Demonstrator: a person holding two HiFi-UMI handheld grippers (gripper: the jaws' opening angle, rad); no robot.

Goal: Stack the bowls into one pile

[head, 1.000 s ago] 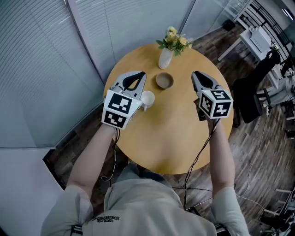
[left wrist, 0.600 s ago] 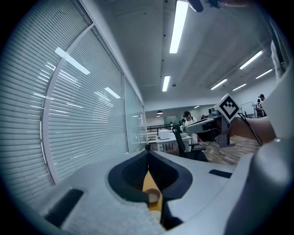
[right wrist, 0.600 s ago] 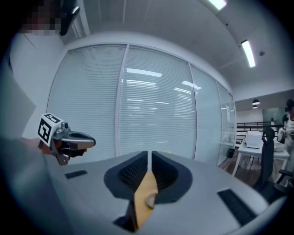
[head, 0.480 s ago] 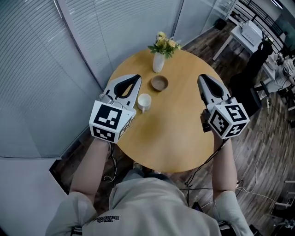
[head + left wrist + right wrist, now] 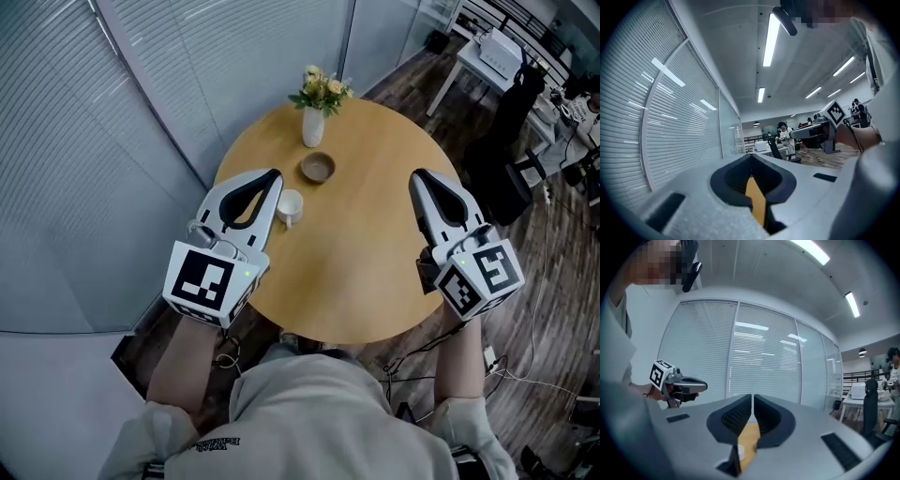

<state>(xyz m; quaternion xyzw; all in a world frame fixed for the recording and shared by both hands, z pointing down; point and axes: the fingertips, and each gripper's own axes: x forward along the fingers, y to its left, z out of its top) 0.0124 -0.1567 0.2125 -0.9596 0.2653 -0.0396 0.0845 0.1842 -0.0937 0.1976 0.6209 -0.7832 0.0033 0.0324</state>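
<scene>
A round wooden desk (image 5: 366, 272) stood beside tall windows covered by closed slatted blinds (image 5: 84, 141). Near its far edge a white vase (image 5: 312, 129) stood upright, holding yellow flowers (image 5: 322, 87). On the dark plank floor (image 5: 553, 300) to the right stood a black office chair (image 5: 502, 173) and, farther off, a white table (image 5: 492, 54).
</scene>
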